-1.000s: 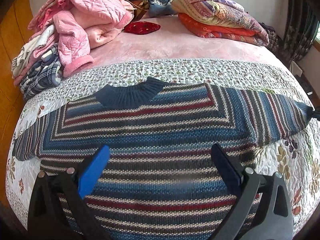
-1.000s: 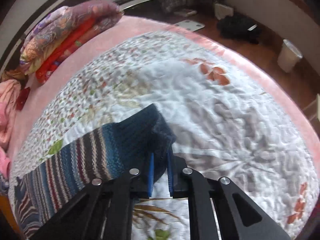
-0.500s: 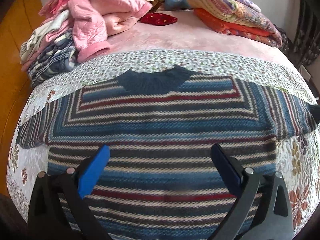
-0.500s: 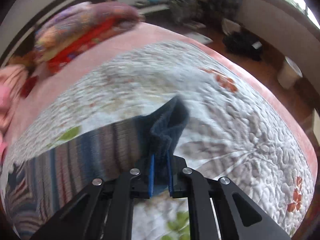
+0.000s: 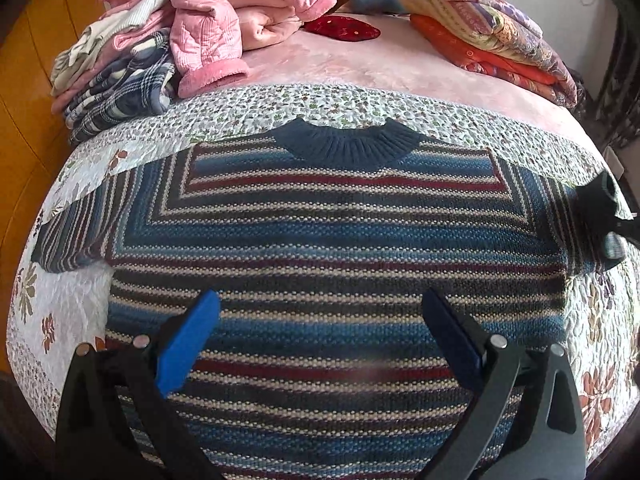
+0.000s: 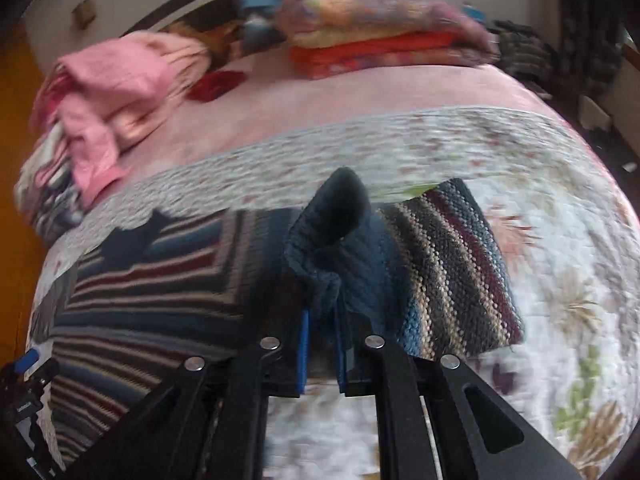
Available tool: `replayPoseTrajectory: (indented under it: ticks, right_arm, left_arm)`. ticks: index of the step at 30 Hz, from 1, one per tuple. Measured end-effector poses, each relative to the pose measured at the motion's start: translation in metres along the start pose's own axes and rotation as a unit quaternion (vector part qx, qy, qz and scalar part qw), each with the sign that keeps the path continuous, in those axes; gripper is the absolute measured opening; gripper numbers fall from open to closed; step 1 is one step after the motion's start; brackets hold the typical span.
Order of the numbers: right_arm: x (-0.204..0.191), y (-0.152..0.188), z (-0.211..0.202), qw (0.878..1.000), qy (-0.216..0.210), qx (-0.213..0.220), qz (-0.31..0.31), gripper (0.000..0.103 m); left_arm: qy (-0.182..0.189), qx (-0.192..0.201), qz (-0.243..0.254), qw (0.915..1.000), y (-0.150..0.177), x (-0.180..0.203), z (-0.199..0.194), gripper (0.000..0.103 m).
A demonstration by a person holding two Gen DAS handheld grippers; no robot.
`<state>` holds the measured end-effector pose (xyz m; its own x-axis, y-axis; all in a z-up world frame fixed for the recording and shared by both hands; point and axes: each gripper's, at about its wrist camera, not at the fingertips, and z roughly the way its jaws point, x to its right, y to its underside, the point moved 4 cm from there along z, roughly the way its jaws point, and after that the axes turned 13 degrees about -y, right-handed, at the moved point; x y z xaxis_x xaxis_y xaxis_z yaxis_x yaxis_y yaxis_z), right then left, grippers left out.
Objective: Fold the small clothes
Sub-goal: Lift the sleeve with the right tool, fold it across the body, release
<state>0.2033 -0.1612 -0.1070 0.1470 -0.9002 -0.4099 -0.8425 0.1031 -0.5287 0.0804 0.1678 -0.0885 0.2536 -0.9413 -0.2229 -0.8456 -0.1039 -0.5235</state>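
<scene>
Striped sweater [image 5: 328, 240] cuff in right tool [image 6: 322, 354]

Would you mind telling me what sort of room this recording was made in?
Most likely a home bedroom: a bed with a floral quilt, folded blankets near its dark headboard, and a pile of clothes.

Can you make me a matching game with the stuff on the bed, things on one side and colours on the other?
Things:
1. sweater collar
2. puffy jacket
3. little pouch
4. left gripper fingers

Colours:
A. pink
B. bright blue
C. dark navy
D. red

Pairs: 1-C, 2-A, 3-D, 4-B
</scene>
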Motion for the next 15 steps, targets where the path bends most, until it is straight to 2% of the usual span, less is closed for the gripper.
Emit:
replayPoseTrajectory:
  ticks: [5, 13, 15]
  right_arm:
    - [-0.041, 0.016, 0.025, 0.999, -0.018, -0.023, -0.020, 0.010]
    - [-0.051, 0.030, 0.057, 0.998, -0.013, -0.063, -0.028, 0.011]
    - [-0.054, 0.034, 0.060, 0.997, -0.021, -0.073, -0.030, 0.018]
  left_arm:
    - [0.021, -0.010, -0.007, 0.9997, -0.002, -0.002, 0.002, 0.100]
    - [0.041, -0.013, -0.008, 0.9990, -0.010, 0.006, 0.000, 0.100]
    - [0.048, -0.016, -0.009, 0.9987, -0.012, 0.009, 0.000, 0.100]
